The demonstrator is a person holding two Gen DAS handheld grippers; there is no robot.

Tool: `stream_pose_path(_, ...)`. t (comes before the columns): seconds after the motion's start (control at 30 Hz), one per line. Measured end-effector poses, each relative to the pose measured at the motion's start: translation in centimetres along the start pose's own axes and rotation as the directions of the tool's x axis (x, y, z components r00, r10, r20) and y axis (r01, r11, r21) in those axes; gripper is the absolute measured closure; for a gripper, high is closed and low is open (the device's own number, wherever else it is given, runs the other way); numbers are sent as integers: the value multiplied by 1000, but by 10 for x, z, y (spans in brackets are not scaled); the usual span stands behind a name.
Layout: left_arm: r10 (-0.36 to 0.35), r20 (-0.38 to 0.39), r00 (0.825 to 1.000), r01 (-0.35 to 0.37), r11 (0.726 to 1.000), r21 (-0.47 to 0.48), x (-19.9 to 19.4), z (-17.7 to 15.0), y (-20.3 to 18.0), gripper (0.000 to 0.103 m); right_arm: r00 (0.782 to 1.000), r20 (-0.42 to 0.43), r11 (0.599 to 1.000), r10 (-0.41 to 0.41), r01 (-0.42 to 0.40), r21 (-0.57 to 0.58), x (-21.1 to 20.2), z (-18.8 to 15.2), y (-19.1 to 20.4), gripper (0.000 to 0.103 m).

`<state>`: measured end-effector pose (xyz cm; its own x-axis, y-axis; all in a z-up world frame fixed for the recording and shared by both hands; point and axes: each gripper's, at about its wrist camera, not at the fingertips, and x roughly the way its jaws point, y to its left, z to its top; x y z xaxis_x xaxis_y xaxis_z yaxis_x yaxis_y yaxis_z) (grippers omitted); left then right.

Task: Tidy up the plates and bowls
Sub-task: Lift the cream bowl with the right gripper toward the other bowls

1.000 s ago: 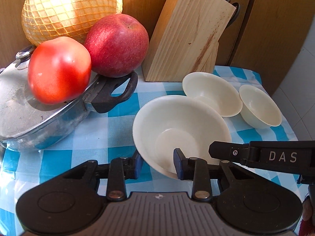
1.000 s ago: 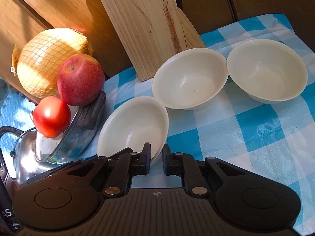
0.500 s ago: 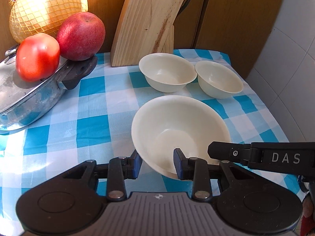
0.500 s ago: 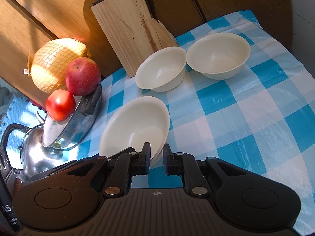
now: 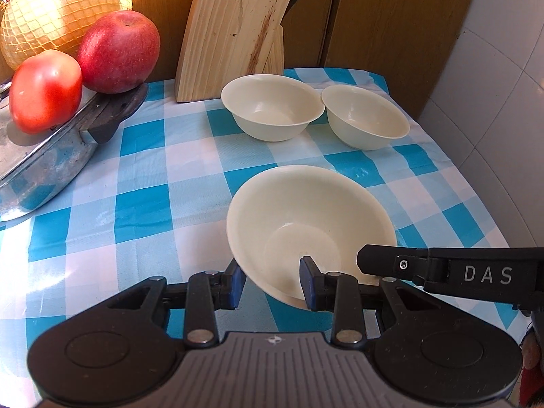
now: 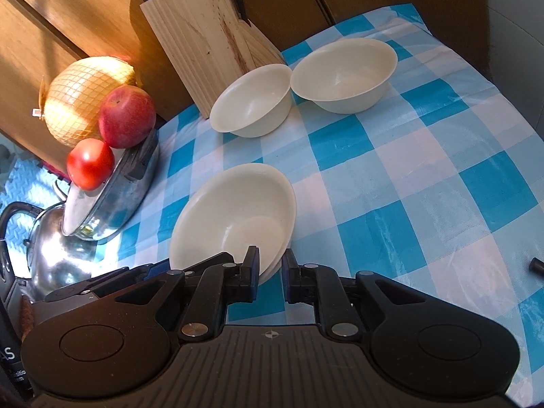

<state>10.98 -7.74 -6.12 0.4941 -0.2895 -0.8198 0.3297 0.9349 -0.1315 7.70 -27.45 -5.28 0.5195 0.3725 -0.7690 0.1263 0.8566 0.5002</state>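
Both grippers have pulled back from the knife block with the big bowl, so the fruit and pot now sit further off than a second ago.

Left wrist view: the left gripper is clamped on the near rim of the big bowl, one pad outside the wall, one inside. That bowl sits tilted in the lower middle of the frame, over the checked cloth. Second bowl and third bowl stand side by side in the upper middle, rims just about touching, right in front of the knife block. Upper left has the melon in its net, the apple and the tomato on the pot lid. The right gripper's finger pokes in from the right edge at the bowl's rim.

Right wrist view: the right gripper is pinched on the same bowl's rim at lower centre, jaws nearly together. The other two bowls are in the upper middle, knife block behind them. Fruit and pot sit at left, with a kettle at lower left.
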Motion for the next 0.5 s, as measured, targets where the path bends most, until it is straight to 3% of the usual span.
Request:
stream_pose_path(0.23, 25, 7, 1000, -25, 999, 27, 0, 1, -4, 75, 1000, -13, 1000, -14, 14, -10, 8, 2, -1, 77)
stream_pose_path(0.37, 21, 9, 1000, -21, 1000, 10, -7, 4, 0, 69, 1000, -12, 1000, -15, 15, -7, 7, 3, -2, 71)
stream_pose_path(0.43, 32, 22, 999, -32, 999, 3, -13, 5, 2, 64, 1000, 3, 1000, -13, 13, -7, 2, 5, -3, 62)
stream_pose_path(0.5, 41, 35, 999, -41, 999, 1, -20, 4, 5, 61, 1000, 22, 1000, -2, 3, -5, -4, 9, -4, 59)
